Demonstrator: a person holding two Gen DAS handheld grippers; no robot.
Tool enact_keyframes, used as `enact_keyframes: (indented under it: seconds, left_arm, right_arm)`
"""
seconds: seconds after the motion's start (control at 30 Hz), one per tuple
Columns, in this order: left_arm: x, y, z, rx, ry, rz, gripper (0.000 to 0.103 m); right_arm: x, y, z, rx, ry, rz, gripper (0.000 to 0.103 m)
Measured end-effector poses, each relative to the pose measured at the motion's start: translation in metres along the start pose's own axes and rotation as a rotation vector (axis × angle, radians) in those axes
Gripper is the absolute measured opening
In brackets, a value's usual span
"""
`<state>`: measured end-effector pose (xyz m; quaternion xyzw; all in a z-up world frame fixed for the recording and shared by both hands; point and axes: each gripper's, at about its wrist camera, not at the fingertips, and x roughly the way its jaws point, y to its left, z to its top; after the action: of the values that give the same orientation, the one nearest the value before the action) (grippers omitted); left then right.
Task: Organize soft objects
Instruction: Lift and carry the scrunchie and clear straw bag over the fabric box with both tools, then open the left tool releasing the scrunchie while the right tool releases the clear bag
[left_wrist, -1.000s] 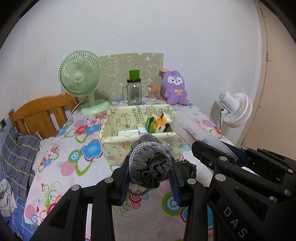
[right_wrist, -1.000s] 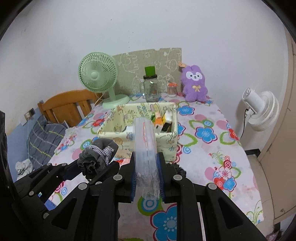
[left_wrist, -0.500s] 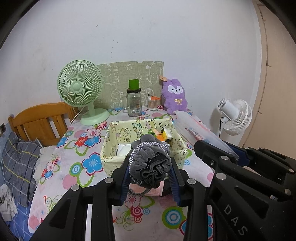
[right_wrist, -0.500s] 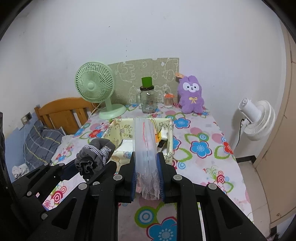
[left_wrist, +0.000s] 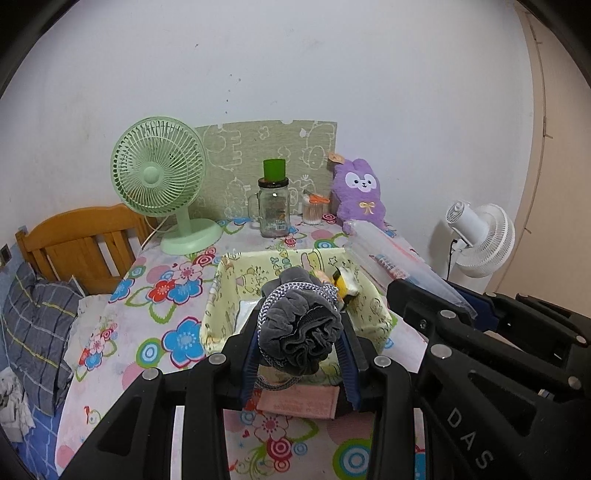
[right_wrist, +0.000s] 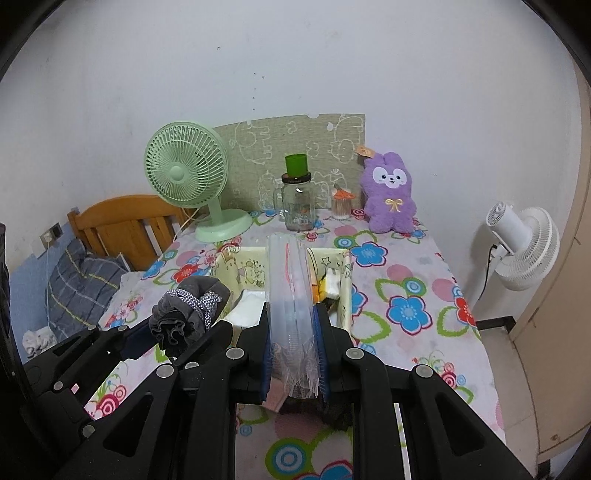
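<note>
Grey sock (left_wrist: 301, 325) gripped, left tongs (left_wrist: 300, 363) | basket rim (left_wrist: 218, 291) below | tablecloth (left_wrist: 162, 295) open leftward

Both wrist views facing table (left_wrist: 162, 317)

Ahead of my claws, the fabric basket (left_wrist: 295, 295) blocks mid-frame. Behind it, the green fan (left_wrist: 162, 184), jar (left_wrist: 274, 212) and purple plush (left_wrist: 360, 195) line the wall. Bare table (right_wrist: 399, 280) lies open right of the basket.

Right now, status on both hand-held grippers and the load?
Left hand-held gripper shut on rolled grey socks. Right hand-held gripper shut on clear plastic bag. Both above fabric basket; nothing blocking.
</note>
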<state>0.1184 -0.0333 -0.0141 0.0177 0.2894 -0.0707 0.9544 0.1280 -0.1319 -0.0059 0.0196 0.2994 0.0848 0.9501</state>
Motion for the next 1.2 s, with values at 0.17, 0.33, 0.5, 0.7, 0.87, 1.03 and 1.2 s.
enact_keyframes:
  seconds: [0.17, 0.33, 0.5, 0.7, 0.87, 1.03, 1.2]
  left_arm:
    - [0.012, 0.002, 0.007, 0.001, -0.001, 0.004, 0.038]
    - [0.023, 0.003, 0.012, 0.0, 0.004, 0.006, 0.038]
    - [0.045, 0.007, 0.02, -0.007, 0.016, 0.011, 0.038]
    - [0.064, 0.013, 0.024, -0.016, 0.029, 0.012, 0.038]
    - [0.079, 0.016, 0.027, -0.015, 0.034, 0.015, 0.038]
    - [0.092, 0.017, 0.029, -0.015, 0.04, 0.007, 0.038]
    - [0.104, 0.019, 0.028, -0.021, 0.056, 0.0, 0.039]
  right_arm:
    - [0.013, -0.003, 0.009, -0.007, -0.006, 0.017, 0.022]
    - [0.027, -0.006, 0.016, -0.003, -0.004, 0.017, 0.022]
    - [0.047, -0.009, 0.024, 0.004, 0.007, 0.022, 0.022]
    - [0.067, -0.009, 0.03, 0.0, 0.019, 0.023, 0.022]
    - [0.082, -0.011, 0.034, -0.003, 0.028, 0.026, 0.022]
    - [0.097, -0.014, 0.036, -0.014, 0.031, 0.047, 0.022]
    - [0.109, -0.014, 0.037, -0.018, 0.043, 0.06, 0.022]
